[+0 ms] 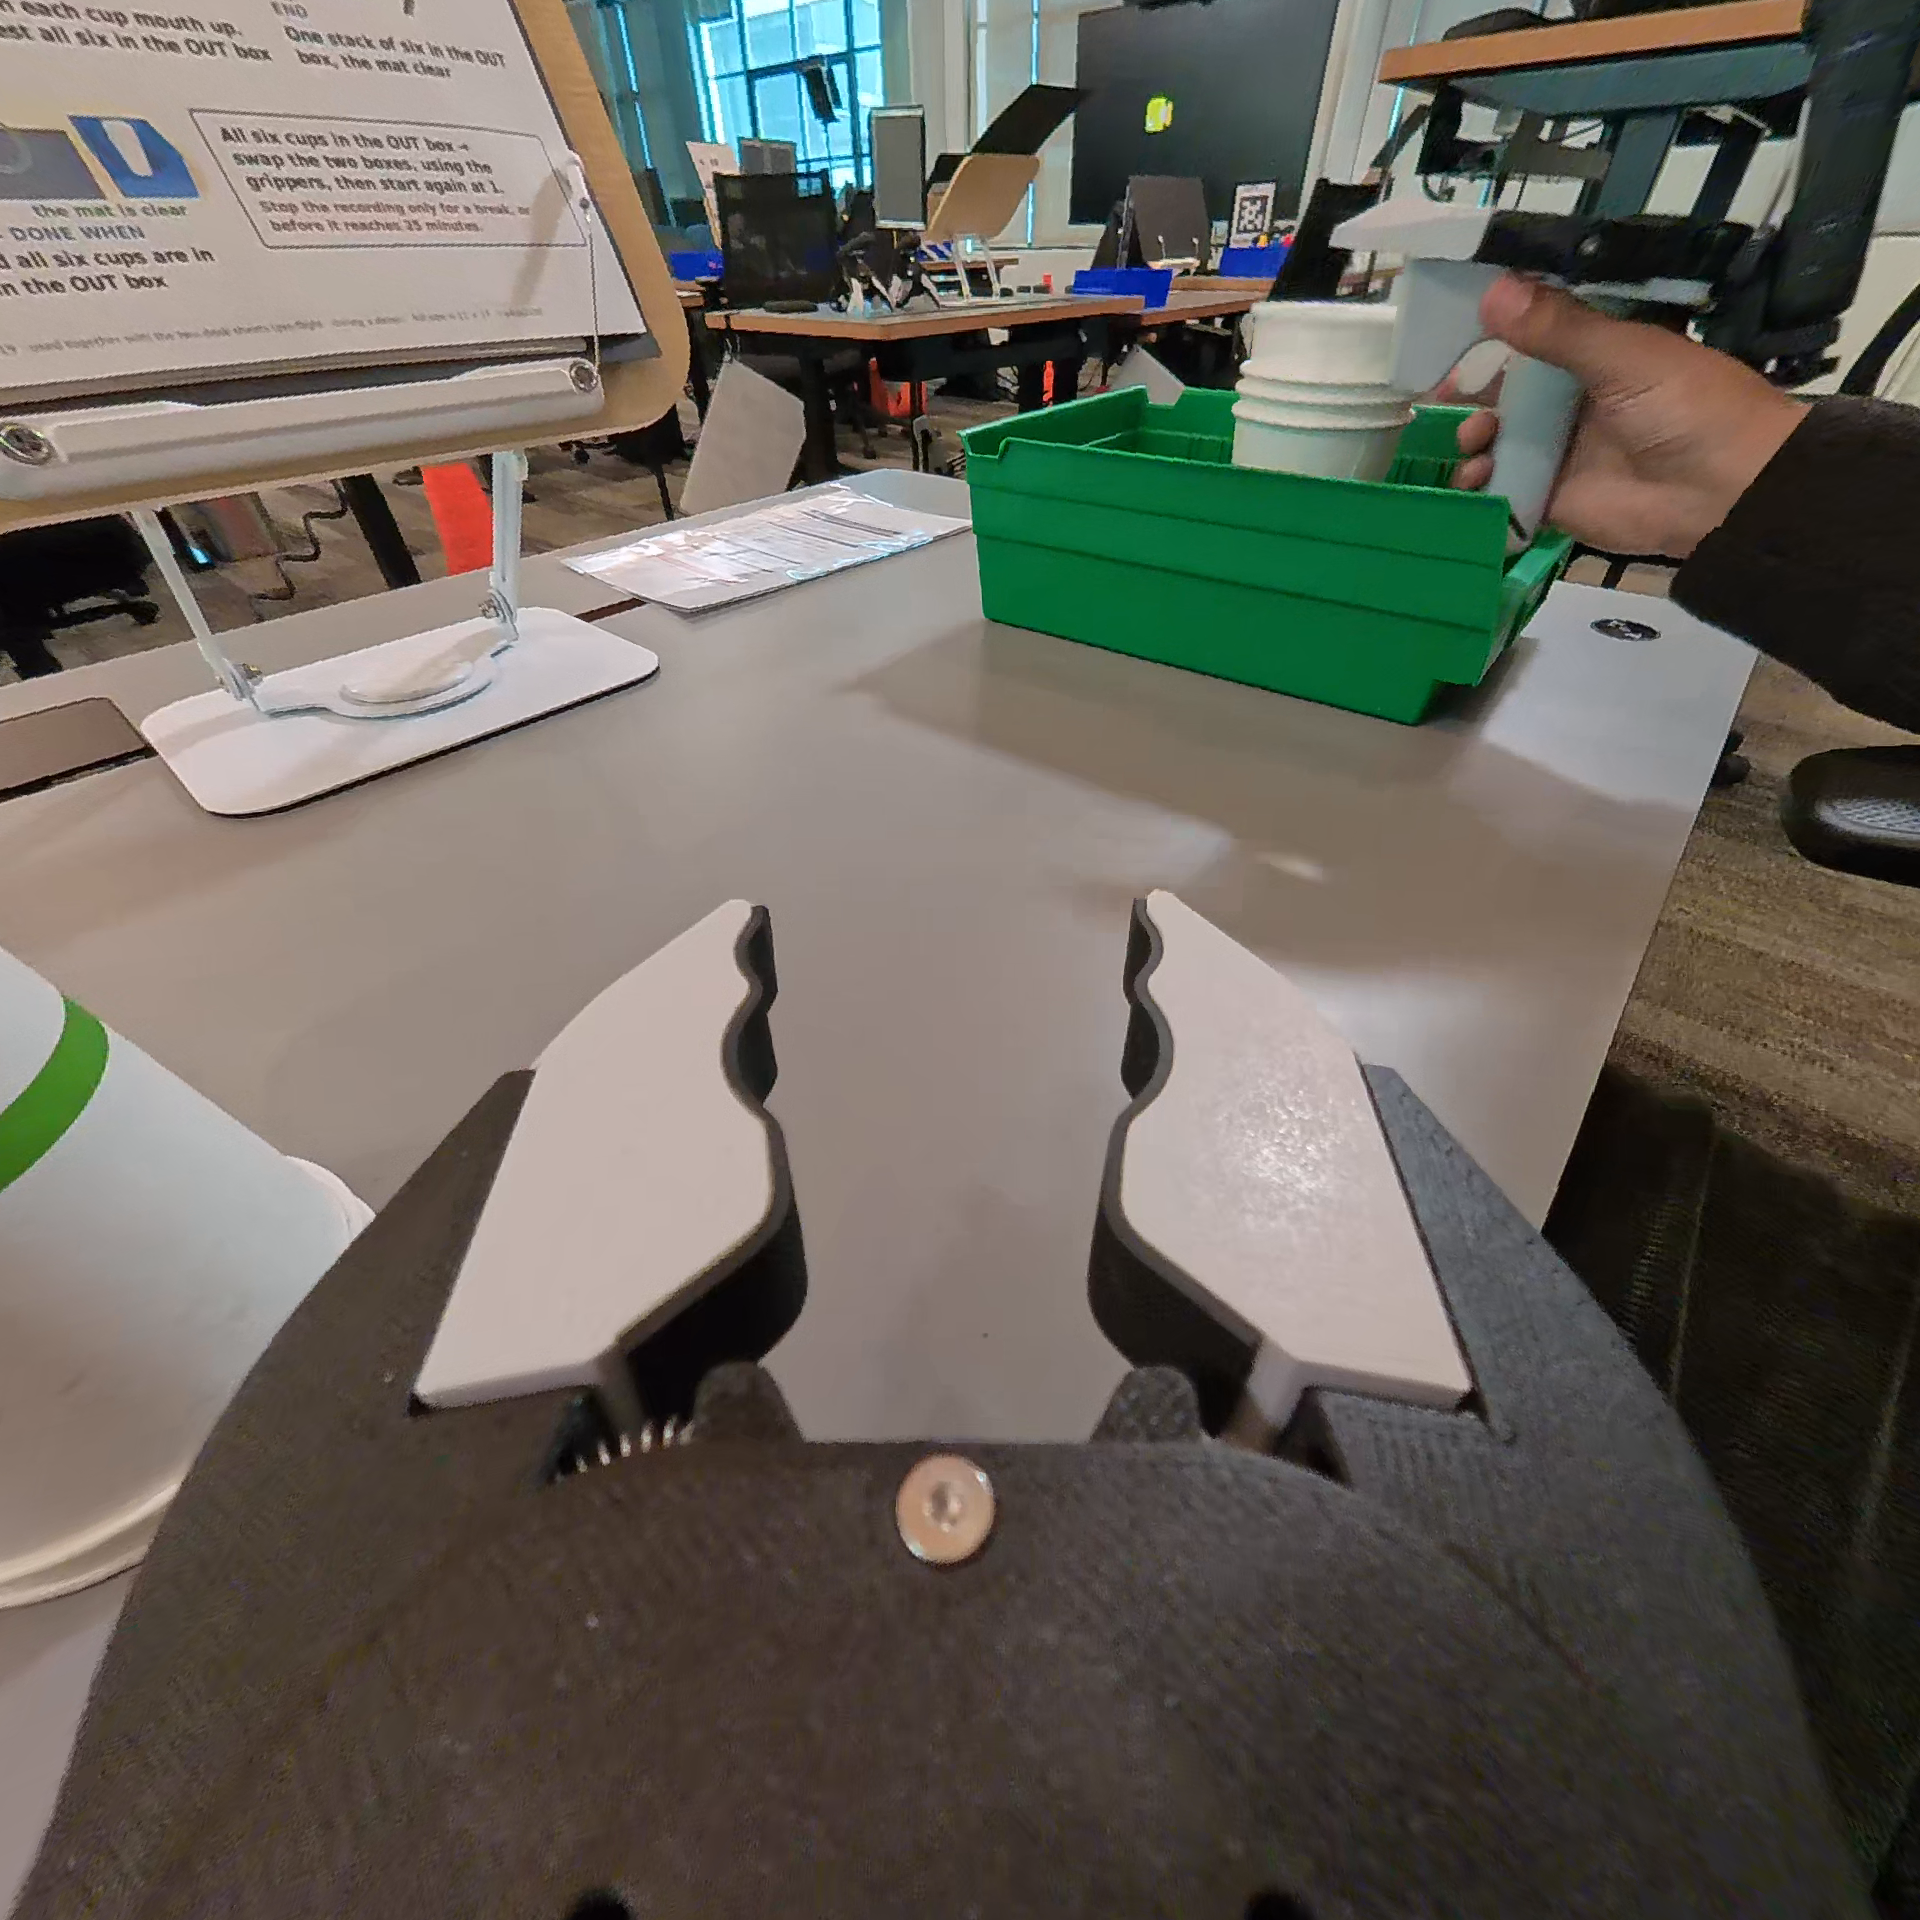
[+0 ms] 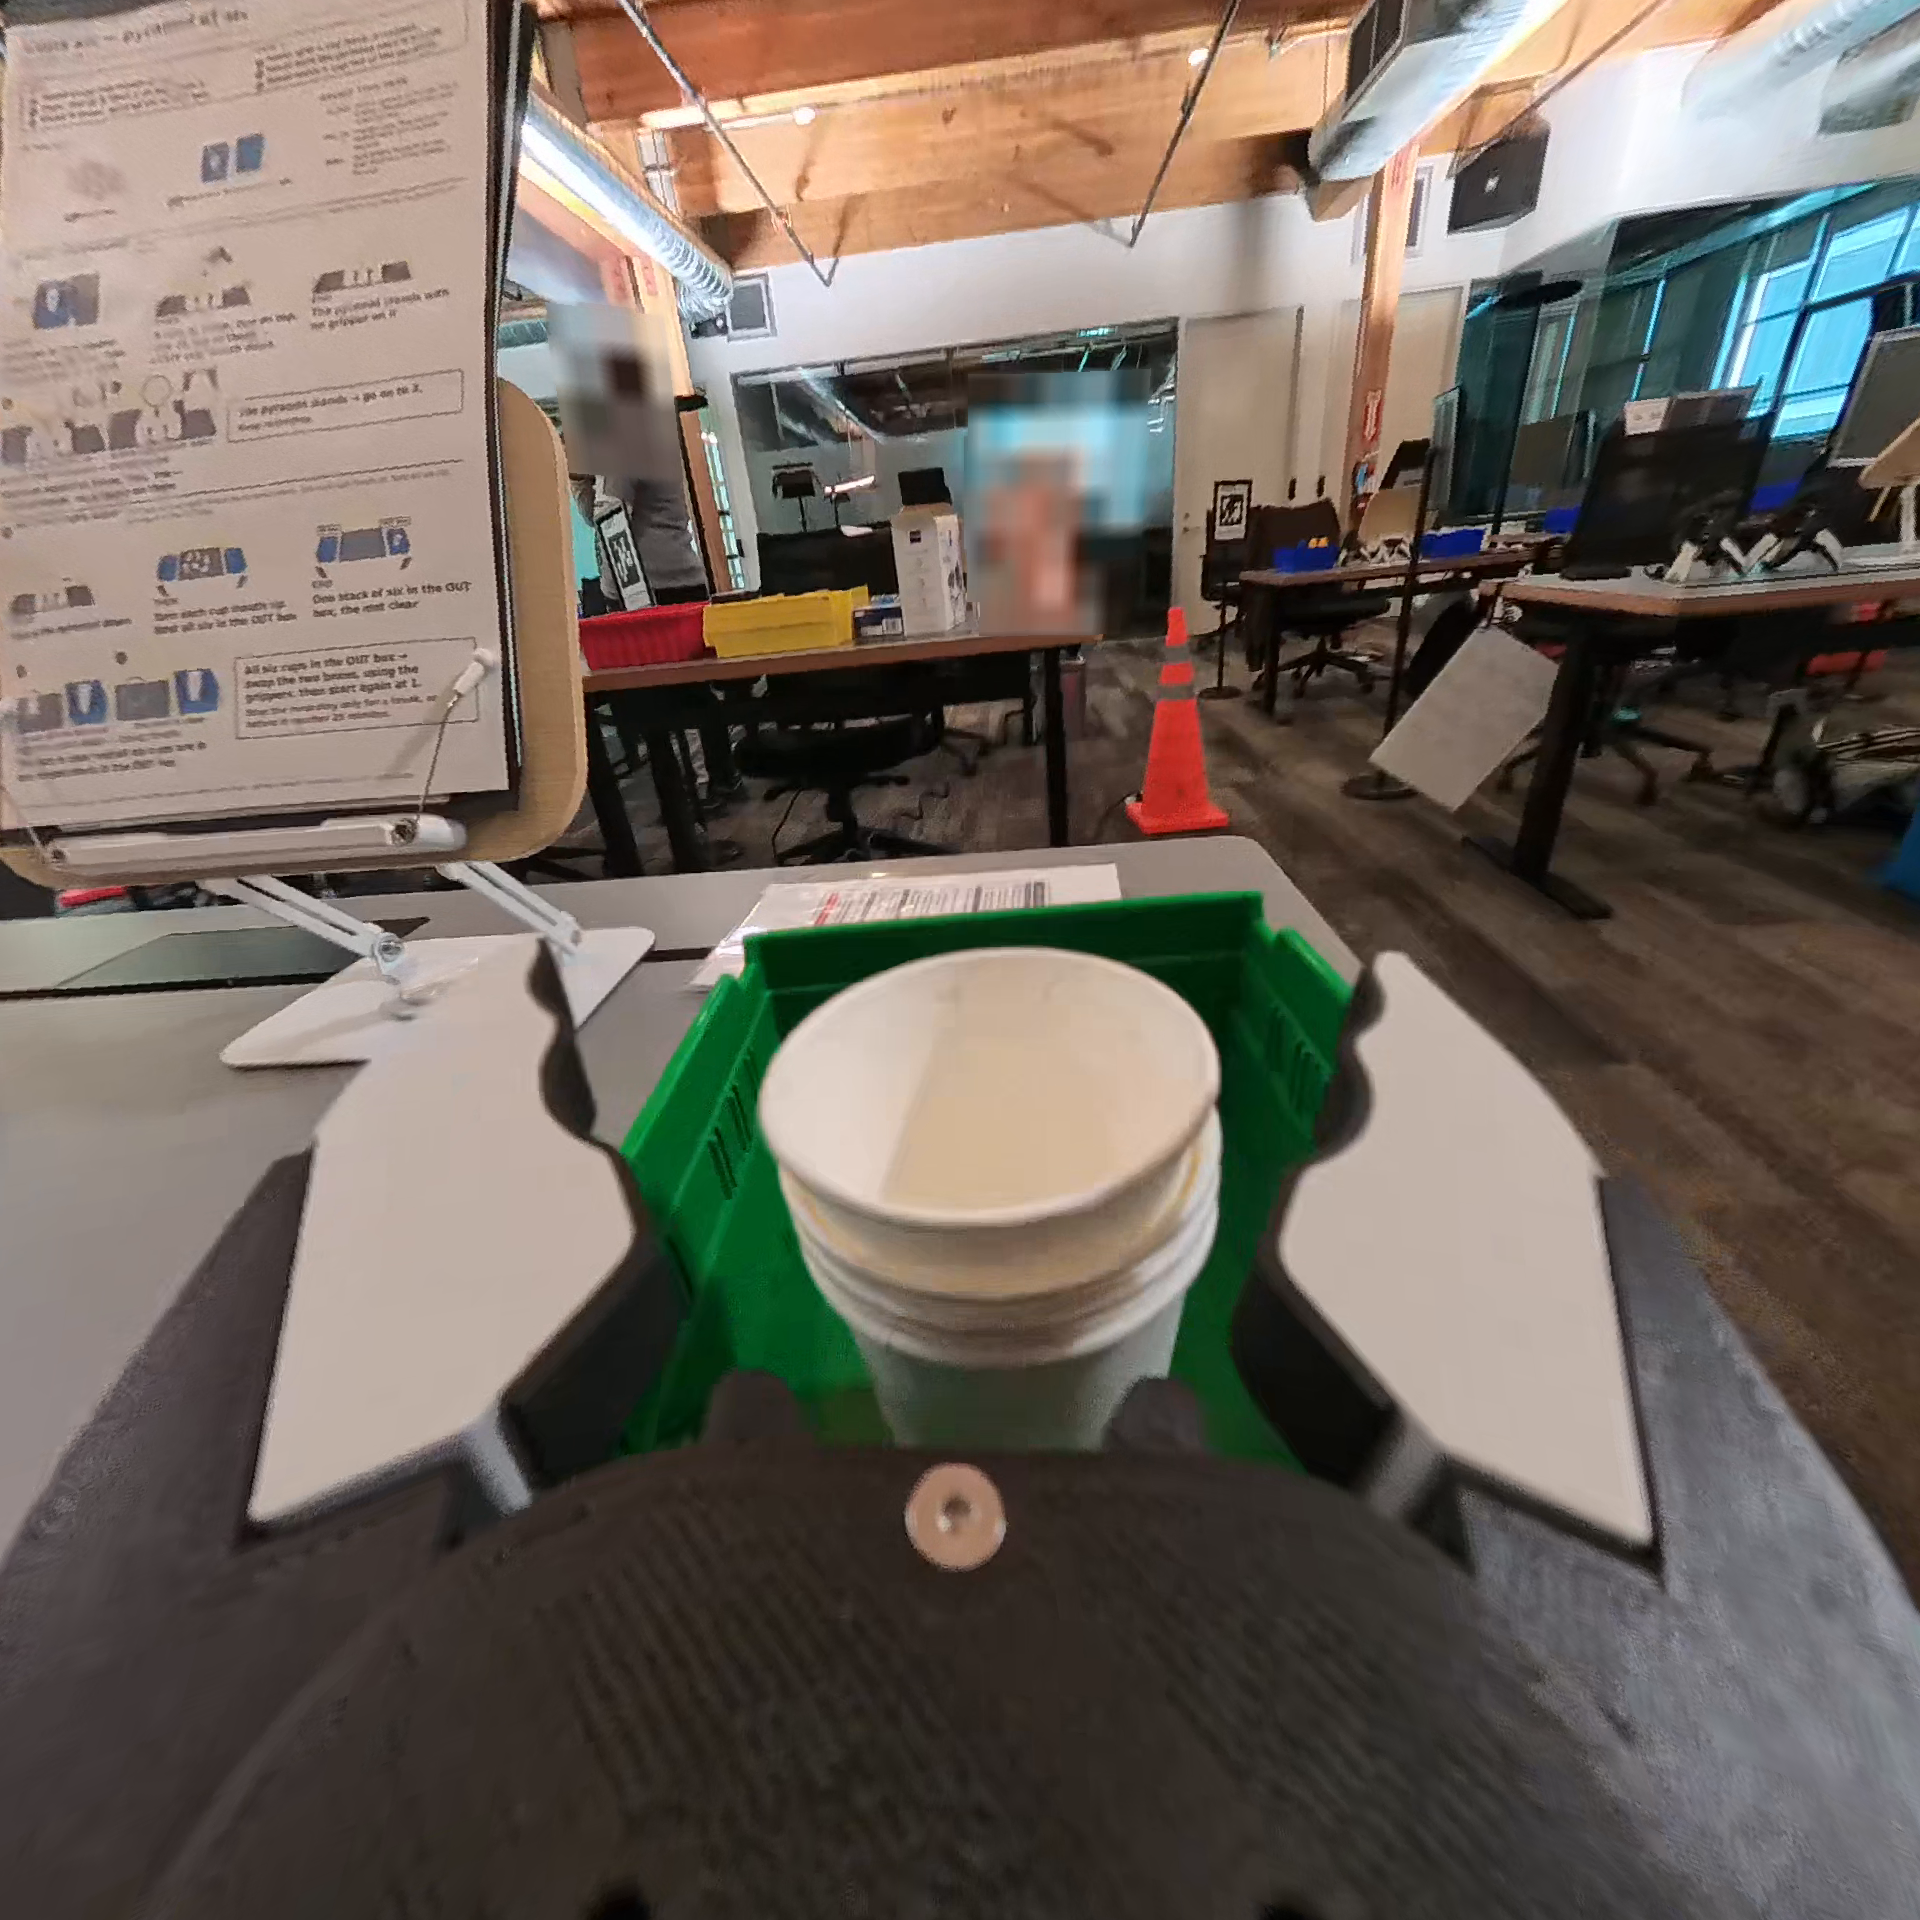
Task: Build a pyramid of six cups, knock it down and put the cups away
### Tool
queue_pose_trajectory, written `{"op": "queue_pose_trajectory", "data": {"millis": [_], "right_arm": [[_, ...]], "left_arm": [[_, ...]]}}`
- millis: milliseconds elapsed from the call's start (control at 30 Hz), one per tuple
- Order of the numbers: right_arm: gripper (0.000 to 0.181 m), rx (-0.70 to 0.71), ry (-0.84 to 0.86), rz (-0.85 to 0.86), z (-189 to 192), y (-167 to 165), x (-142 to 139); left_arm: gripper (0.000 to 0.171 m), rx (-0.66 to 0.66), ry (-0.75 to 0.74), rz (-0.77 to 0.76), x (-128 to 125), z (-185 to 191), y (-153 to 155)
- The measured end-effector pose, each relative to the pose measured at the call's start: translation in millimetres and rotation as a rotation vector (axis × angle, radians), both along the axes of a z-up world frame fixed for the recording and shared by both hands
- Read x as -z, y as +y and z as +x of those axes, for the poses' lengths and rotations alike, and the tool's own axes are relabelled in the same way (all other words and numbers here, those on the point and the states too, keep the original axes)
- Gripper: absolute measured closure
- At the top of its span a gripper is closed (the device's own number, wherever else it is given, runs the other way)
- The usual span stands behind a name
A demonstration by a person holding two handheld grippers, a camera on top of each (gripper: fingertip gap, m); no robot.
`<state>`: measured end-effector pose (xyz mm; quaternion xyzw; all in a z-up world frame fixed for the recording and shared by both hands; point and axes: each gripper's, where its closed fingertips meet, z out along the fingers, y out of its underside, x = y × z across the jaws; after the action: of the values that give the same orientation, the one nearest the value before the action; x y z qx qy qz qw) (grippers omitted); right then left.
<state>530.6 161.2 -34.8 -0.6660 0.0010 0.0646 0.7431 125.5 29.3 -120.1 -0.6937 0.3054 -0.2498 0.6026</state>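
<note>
My left gripper (image 1: 951, 940), two pale grey fingers on a black textured body, hovers low over the smooth grey tabletop (image 1: 935, 748) with its jaws spread wide and nothing between them. Just to its near left, a white paper cup with a green band (image 1: 94, 1226) lies tilted at the frame's edge; I cannot tell whether the gripper body touches it.

My right gripper (image 2: 961, 982) is also opened wide. Between its fingers, but touching neither, stands an upright stack of nested white paper cups (image 2: 992, 1153), mouth up and empty on top. The stack sits inside a green plastic bin (image 2: 717, 1132) with slotted walls. From the left wrist view, that same bin (image 1: 1236, 561) rests toward the far right of the table, with the cup stack (image 1: 1314, 390) rising above its rim, and a hand in a dark sleeve (image 1: 1652, 447) gripping the right gripper's pale handle beside it.

Behind the bin lies a flat printed sheet in a clear sleeve (image 1: 769, 545). At far left, a white metal stand (image 1: 405, 696) holds a printed instruction sheet on a wooden board (image 1: 312, 187).

Beyond the table, an orange traffic cone (image 2: 1176, 727) stands on the floor among desks and black chairs, with yellow and red bins on a farther desk.
</note>
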Motion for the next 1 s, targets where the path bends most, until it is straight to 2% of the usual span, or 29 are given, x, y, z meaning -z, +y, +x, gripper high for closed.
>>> {"op": "queue_pose_trajectory", "data": {"millis": [133,267,367,433,467,533,567,600,633,700,767,833,933,1000], "right_arm": [[0.042,-0.034,0.004,0.024,-5.6,-12.0,-12.4],[0.048,-0.046,-0.070,0.093,-19.9,-23.4,-32.1],[0.053,-0.095,-0.122,0.170,-50.7,-38.4,-62.4],[0.063,-0.130,-0.118,0.237,-79.4,-53.3,-84.4],[0.075,-0.151,-0.091,0.278,-96.2,-62.4,-94.0],[0.146,-0.234,-0.006,0.401,-137.9,-87.8,-105.8],[0.174,-0.287,0.042,0.458,-161.9,-100.8,-104.5],[0.181,-0.345,0.082,0.490,-188.6,-111.4,-97.5],[0.181,-0.408,0.109,0.478,-217.7,-117.2,-84.6],[0.181,-0.556,0.096,0.332,-280.7,-119.6,-44.8],[0.181,-0.684,0.073,0.166,-328.1,-124.2,-12.2],[0.181,-0.739,0.064,0.062,-351.2,-129.7,5.0],[0.178,-0.763,-0.006,-0.011,-361.5,-132.7,23.4],[0.156,-0.701,-0.019,-0.033,-353.1,-124.0,29.5]], "left_arm": [[0.106,-0.002,0.005,0.009,-0.7,0.3,0.5],[0.106,-0.007,-0.003,0.002,-0.4,0.8,3.4],[0.106,-0.018,-0.011,0.024,-4.1,-0.1,4.8],[0.106,-0.040,-0.019,0.052,-9.8,-3.6,6.5],[0.107,-0.065,-0.026,0.081,-15.6,-7.7,8.3],[0.113,-0.155,-0.050,0.189,-35.7,-23.7,13.0],[0.121,-0.238,-0.071,0.271,-51.1,-38.6,15.5],[0.124,-0.317,-0.088,0.323,-63.9,-54.4,17.7],[0.124,-0.383,-0.101,0.352,-73.2,-70.0,20.1],[0.124,-0.481,-0.124,0.381,-83.3,-99.6,24.5],[0.122,-0.553,-0.133,0.351,-79.5,-126.6,33.8],[0.117,-0.618,-0.137,0.291,-69.1,-150.6,47.0],[0.107,-0.658,-0.140,0.158,-47.3,-169.9,67.4],[0.102,-0.632,-0.136,0.076,-32.9,-169.4,77.3]]}}
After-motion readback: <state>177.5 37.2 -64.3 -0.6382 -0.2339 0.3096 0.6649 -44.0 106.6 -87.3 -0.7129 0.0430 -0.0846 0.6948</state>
